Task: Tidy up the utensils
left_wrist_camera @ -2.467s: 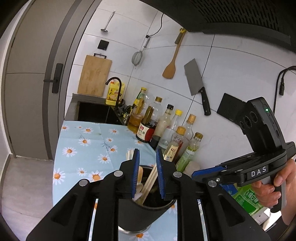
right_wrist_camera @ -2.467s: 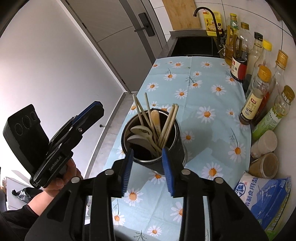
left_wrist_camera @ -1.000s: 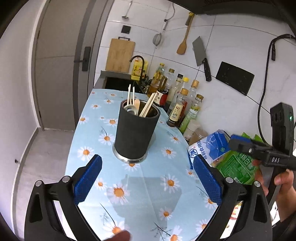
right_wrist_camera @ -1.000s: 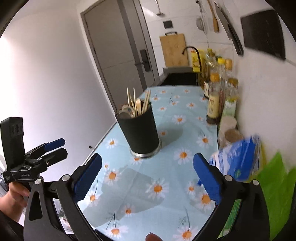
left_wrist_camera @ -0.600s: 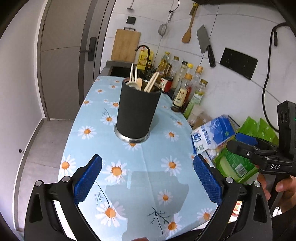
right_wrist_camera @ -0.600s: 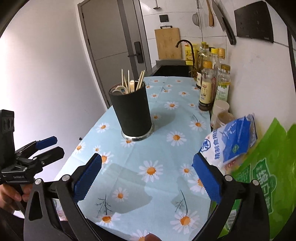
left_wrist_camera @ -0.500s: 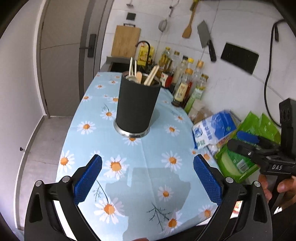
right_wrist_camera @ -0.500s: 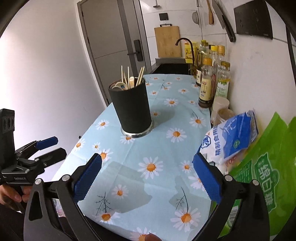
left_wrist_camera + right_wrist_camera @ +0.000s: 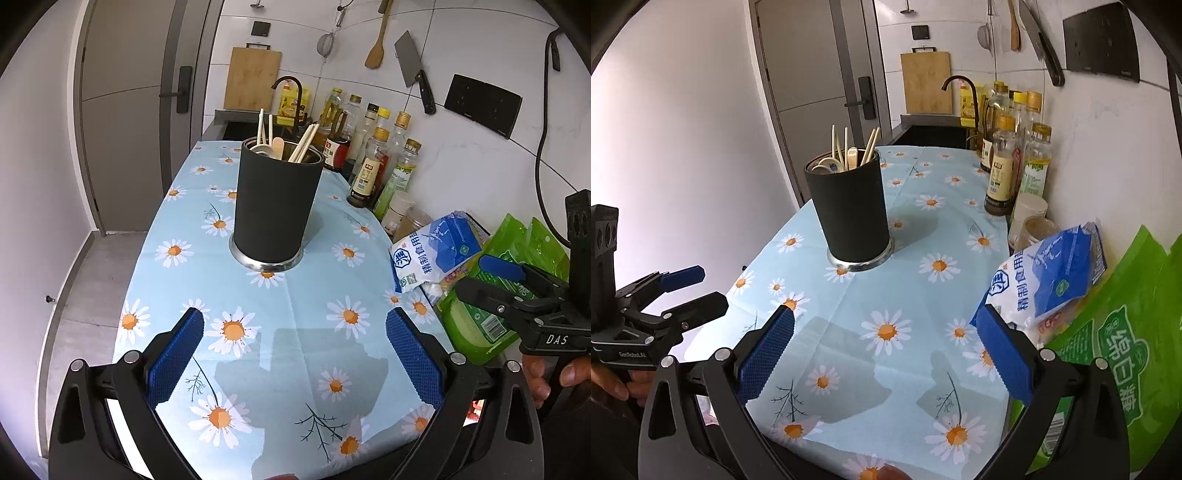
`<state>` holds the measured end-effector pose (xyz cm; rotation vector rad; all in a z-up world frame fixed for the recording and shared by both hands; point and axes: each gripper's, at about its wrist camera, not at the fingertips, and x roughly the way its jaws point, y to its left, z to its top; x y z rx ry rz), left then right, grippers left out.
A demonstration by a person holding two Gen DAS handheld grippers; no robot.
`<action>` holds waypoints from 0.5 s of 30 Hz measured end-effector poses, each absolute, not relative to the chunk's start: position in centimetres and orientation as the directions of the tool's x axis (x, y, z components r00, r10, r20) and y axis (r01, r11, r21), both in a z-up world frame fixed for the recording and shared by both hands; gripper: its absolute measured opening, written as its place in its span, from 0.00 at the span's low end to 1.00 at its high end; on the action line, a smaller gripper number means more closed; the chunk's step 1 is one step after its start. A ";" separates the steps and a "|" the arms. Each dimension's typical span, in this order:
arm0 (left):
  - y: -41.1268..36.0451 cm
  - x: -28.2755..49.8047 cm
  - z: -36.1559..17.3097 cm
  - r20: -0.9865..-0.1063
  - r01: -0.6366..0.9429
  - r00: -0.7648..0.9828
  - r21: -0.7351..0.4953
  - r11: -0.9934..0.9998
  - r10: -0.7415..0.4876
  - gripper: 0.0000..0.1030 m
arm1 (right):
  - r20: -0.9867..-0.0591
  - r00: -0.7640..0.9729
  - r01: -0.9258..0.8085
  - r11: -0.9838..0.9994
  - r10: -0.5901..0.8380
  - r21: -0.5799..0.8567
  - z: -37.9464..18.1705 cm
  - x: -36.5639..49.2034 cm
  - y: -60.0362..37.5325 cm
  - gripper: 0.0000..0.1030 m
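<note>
Black utensil holder (image 9: pixel 275 206) upright on daisy cloth (image 9: pixel 295 295) (chopsticks (image 9: pixel 304 142) inside).

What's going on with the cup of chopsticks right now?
Left gripper and right gripper open, empty. Utensil holder upright on tablecloth, full. Nothing in the way.

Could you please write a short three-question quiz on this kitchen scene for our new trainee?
1. True or false: the left gripper is shut on a chopstick.
2. What holds the chopsticks and spoons? A) the black holder B) the sink C) the blue bag
3. Fill in: the holder stands upright on the ____ tablecloth.

Key: 1. False; both it and the right gripper are open and empty. 2. A. 3. Daisy-print.
</note>
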<state>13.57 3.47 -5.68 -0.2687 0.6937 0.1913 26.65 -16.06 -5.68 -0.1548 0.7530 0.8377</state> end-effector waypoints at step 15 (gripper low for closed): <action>3.0 13.7 -5.6 -0.645 -0.269 0.758 -0.170 0.948 0.099 0.93 | -0.673 0.390 -0.746 0.644 0.628 0.169 -6.4 27.1 -15.3 0.95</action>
